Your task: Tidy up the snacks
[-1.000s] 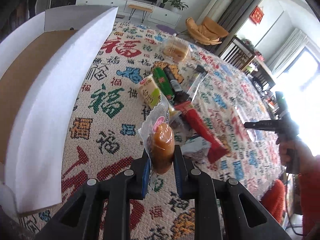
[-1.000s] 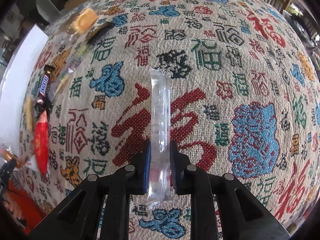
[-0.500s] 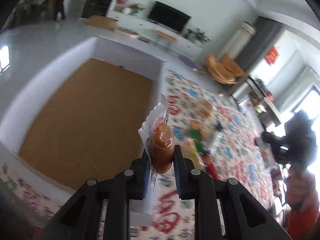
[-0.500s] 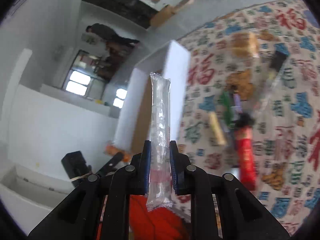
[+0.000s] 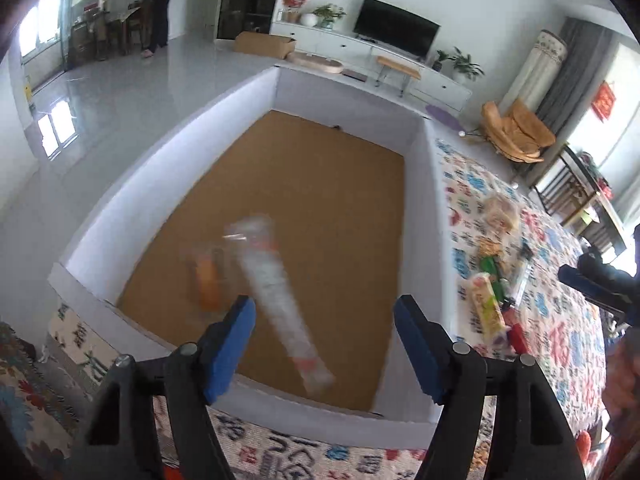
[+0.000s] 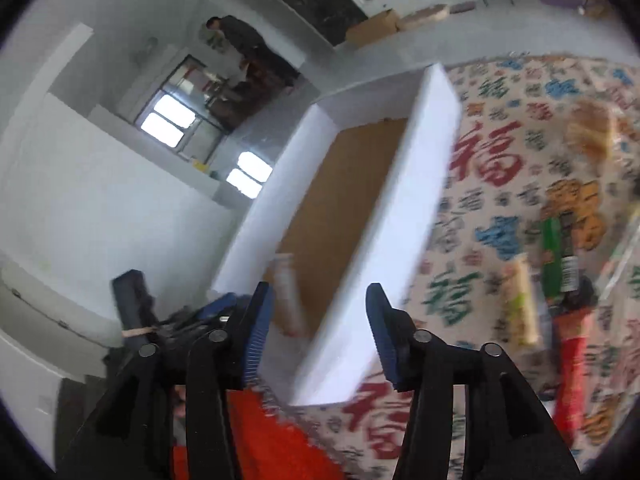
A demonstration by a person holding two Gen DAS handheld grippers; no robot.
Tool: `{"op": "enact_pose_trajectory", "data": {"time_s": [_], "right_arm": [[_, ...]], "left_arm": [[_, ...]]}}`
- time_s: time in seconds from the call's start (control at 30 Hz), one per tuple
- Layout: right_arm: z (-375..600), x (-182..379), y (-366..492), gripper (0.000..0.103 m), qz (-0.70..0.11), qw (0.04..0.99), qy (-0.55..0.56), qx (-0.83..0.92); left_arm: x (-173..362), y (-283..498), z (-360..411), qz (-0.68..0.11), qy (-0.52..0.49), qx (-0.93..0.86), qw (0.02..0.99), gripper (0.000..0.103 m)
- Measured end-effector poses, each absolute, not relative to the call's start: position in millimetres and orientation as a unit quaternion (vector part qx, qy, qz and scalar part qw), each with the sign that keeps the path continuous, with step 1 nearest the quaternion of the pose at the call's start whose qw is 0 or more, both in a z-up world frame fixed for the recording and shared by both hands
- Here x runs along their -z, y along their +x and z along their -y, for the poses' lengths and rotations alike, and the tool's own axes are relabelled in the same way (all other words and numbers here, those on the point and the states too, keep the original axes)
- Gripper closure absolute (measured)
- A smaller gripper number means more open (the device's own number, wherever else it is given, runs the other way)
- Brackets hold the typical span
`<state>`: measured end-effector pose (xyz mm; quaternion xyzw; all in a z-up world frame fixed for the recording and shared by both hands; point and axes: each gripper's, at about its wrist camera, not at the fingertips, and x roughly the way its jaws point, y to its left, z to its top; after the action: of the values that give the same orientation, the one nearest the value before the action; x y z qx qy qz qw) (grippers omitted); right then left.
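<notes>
A white-walled box (image 5: 256,92) with a brown floor sits on the patterned tablecloth. My left gripper (image 5: 322,346) is open and empty above the box's near end. A brown wrapped snack (image 5: 208,276) and a long clear packet (image 5: 280,300) are blurred inside the box below it. My right gripper (image 6: 318,334) is open and empty over the box's near wall (image 6: 384,240); the clear packet (image 6: 288,300) shows blurred inside the box. Several snacks (image 5: 490,296) lie on the cloth to the right of the box.
On the cloth lie a bread pack (image 5: 500,214), a green packet (image 6: 554,256), a yellow packet (image 6: 520,300) and a red packet (image 6: 572,364). The right hand's gripper (image 5: 596,280) shows at the right edge. A person (image 5: 160,4) stands far back.
Both grippers have opened over the box. The brown snack has left the left gripper and the clear packet has left the right gripper; both are now blurred in the box.
</notes>
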<state>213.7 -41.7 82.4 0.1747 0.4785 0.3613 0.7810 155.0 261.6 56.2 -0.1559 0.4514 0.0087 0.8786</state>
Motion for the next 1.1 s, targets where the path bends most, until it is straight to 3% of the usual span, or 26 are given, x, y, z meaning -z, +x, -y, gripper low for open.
{"op": "enact_pose_trajectory", "data": {"time_s": [0.07,0.23,0.43,0.57,0.73,0.83,0.93,1.1], "right_arm": [[91,-73,207,0.041,-0.466,0.824,0.119,-0.3],[203,-8,194,0.041,-0.462,0.878,-0.033,-0.118],[289,57,172,0.041,-0.479,0.877,-0.033,-0.011],[304,57,177,0.033,-0.445,0.895,-0.023,0.014],[309,59,191,0.011,-0.447,0.894,0.015,0.035],[308,56,189,0.009,-0.448,0.893,0.018,0.045],[310,57,188,0.008,-0.447,0.893,0.028,0.041],[310,58,188,0.008,-0.448,0.893,0.025,0.043]], "left_arm": [[-62,147,-235,-0.445,-0.151,0.03,0.882,0.031],[-67,125,-131,-0.442,-0.098,0.15,0.879,0.017],[16,130,-26,-0.506,-0.025,0.189,0.841,0.016],[53,159,-19,-0.495,-0.008,0.133,0.859,0.017],[68,179,-31,-0.456,-0.03,0.087,0.885,0.015],[72,174,-22,-0.44,0.033,0.083,0.893,0.011],[73,178,-29,-0.446,0.012,0.099,0.889,0.003],[75,177,-22,-0.451,0.03,0.099,0.886,0.0]]}}
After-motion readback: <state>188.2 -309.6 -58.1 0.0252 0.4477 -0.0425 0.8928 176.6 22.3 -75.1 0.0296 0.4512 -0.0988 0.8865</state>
